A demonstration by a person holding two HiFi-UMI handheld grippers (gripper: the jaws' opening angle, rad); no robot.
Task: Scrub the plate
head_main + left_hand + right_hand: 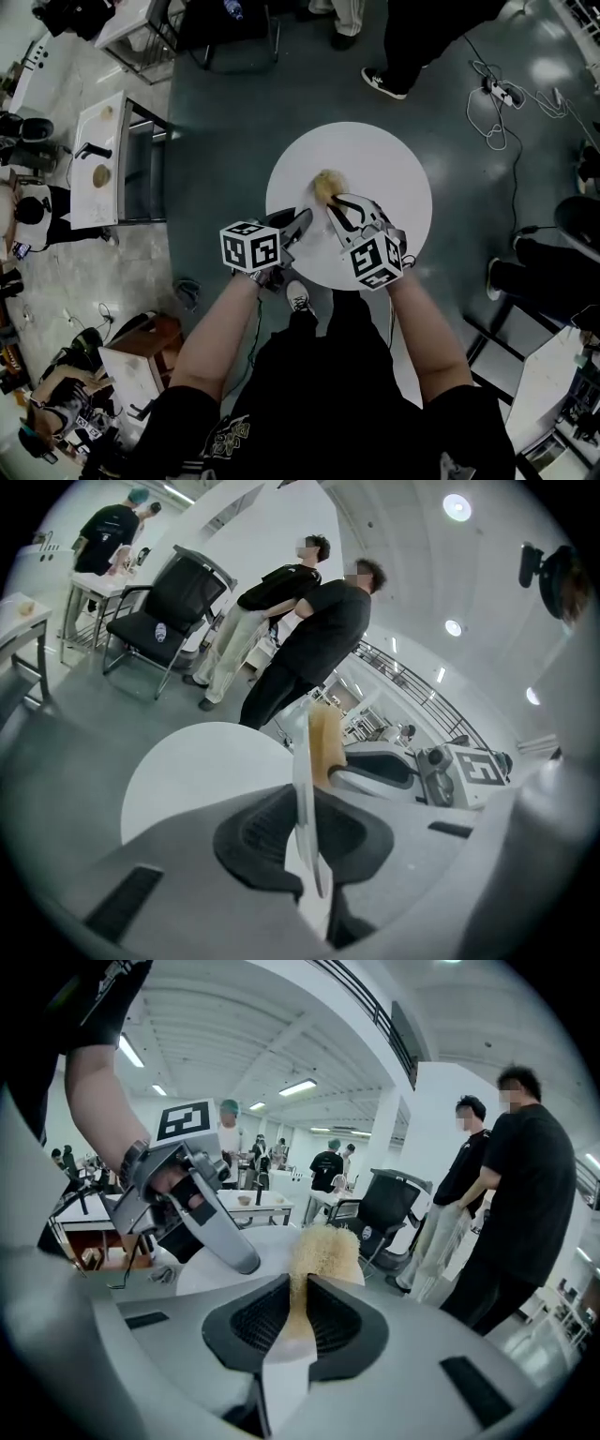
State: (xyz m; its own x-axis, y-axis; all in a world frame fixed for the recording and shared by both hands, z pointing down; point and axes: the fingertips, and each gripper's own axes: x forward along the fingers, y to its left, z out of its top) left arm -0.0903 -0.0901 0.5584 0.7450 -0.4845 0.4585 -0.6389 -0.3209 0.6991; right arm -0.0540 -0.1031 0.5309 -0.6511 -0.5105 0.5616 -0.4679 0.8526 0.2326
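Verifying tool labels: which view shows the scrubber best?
The right gripper view: the scrubber sits centre frame, fibrous texture clear, clamped in the right gripper. The left gripper view shows only a tan strip beside the edge-on plate; the head view, a small tan blob over the table.

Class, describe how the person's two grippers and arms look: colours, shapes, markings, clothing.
The left gripper and right gripper are light grey shells with black ribbed pads; each carries a cube of black-and-white square markers. The person wears a black short-sleeved top, forearms bare.
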